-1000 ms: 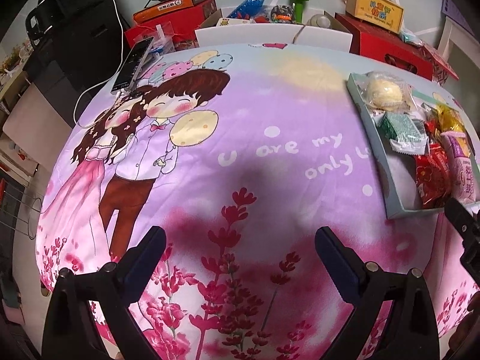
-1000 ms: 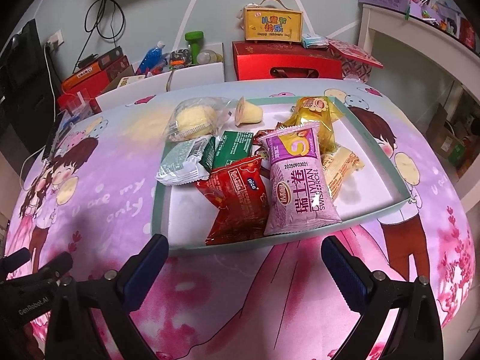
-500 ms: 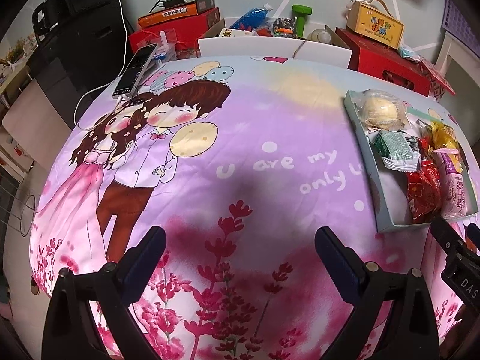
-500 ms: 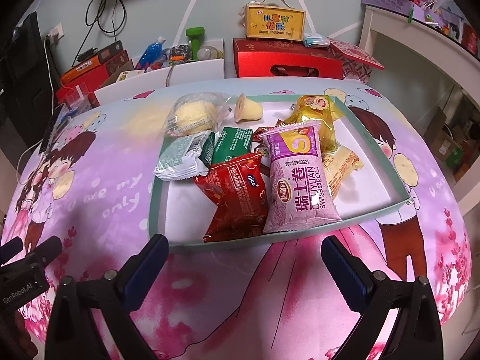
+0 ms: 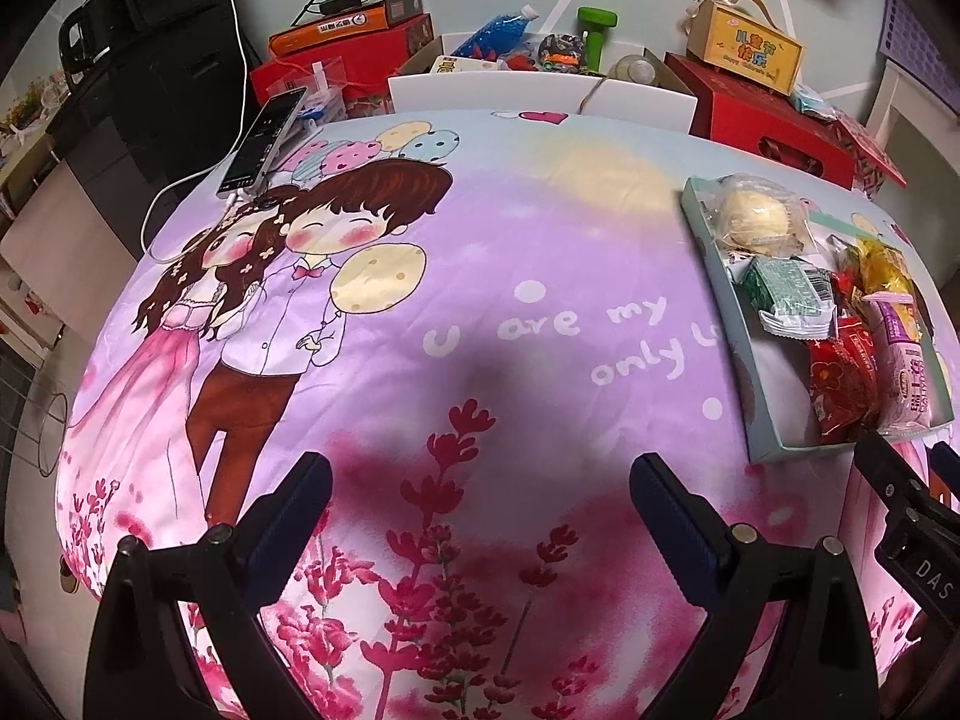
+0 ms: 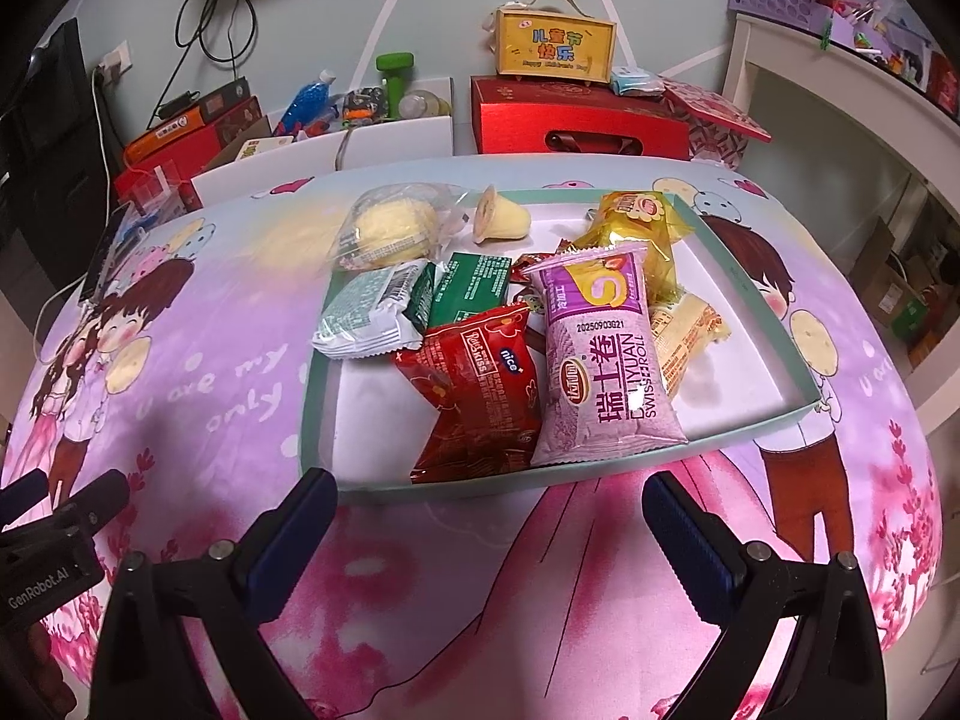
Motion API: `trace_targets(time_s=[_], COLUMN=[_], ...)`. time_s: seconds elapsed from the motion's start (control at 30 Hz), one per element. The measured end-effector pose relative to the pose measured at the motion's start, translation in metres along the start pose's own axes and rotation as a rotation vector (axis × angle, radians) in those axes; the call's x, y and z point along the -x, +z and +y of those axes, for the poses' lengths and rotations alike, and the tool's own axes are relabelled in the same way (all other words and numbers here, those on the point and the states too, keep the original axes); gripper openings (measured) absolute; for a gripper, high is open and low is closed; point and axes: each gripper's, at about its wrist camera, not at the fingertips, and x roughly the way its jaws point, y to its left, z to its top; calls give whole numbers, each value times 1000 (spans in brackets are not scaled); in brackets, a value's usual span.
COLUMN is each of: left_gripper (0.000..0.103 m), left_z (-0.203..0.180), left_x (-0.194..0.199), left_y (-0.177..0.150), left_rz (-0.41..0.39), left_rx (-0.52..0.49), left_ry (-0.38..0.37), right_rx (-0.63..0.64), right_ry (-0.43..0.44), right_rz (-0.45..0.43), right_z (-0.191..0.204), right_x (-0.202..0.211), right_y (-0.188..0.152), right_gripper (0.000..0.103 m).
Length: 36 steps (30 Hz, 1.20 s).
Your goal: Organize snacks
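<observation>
Right wrist view: a shallow pale-green cardboard tray (image 6: pixel 312 402) is sitting on a surface draped in a purple-and-pink cartoon-print cloth (image 6: pixel 198 372), holding a loose pile of wrapped snacks. A purple Swiss-roll packet (image 6: pixel 606 366) is lying on top near the tray's front rim, partly overlapping a red foil snack packet (image 6: pixel 480 396) on its left. Behind them, a silver-and-green wrapped packet (image 6: pixel 372 318) is hanging over the tray's left wall, beside a dark green packet (image 6: pixel 474 285). A round yellow cake in a clear bag (image 6: pixel 390 231) and a small yellow jelly cup (image 6: pixel 501 219) tipped on its side are occupying the far end, with a yellow-gold wrapped snack (image 6: pixel 642 222) to their right. The right tongs (image 6: pixel 489 525) are hovering released just in front of the tray, jaws spread wide and gripping nothing. In the left wrist view, the left tongs (image 5: pixel 480 507) are likewise gaping and empty above bare cloth, with the tray (image 5: pixel 720 300) well off to their right. At the cloth's far left corner a black smartphone (image 5: pixel 264 141) is lying plugged into a white cable. Beyond the surface, a red gift box (image 6: pixel 576 120) is carrying a yellow wooden box with a handle (image 6: pixel 555 45).
</observation>
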Motion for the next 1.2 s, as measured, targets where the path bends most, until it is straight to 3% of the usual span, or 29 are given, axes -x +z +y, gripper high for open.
trace_targets(time_s=[1.2], left_gripper=[100], left_z=[-1], left_x=[3], left_y=[-2], left_rz=[-15], left_rx=[-4], left_ry=[5], right_rx=[6], right_ry=[5], right_rz=[3], right_z=[2], right_x=[-1], right_y=[-1], right_gripper=[103])
